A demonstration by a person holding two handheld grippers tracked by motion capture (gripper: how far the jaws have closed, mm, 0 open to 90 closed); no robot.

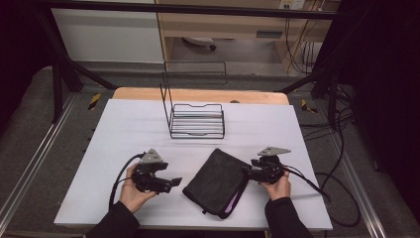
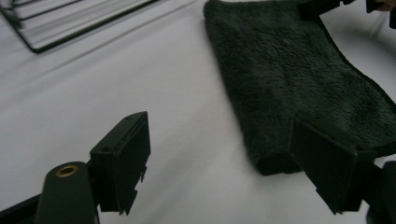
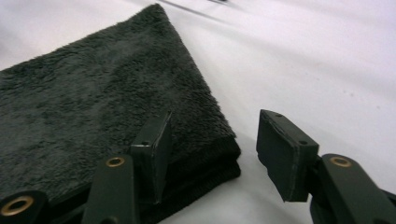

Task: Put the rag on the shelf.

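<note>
The folded towel (image 3: 93,107) is dark, fluffy cloth with a rough, matt pile. Under it lies a smooth, matt white table cover (image 1: 124,129); behind the towel, bare light wood (image 1: 143,93) shows along the table's far edge. The rack (image 1: 197,120) behind the towel is thin black wire. The gripper jaws look like matt black plastic with brass-coloured eyelets (image 3: 115,162).

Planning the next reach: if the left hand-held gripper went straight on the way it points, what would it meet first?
Probably the folded dark towel: the left hand-held gripper is open, its right jaw already at the towel's near corner, though depth is unclear.
</note>
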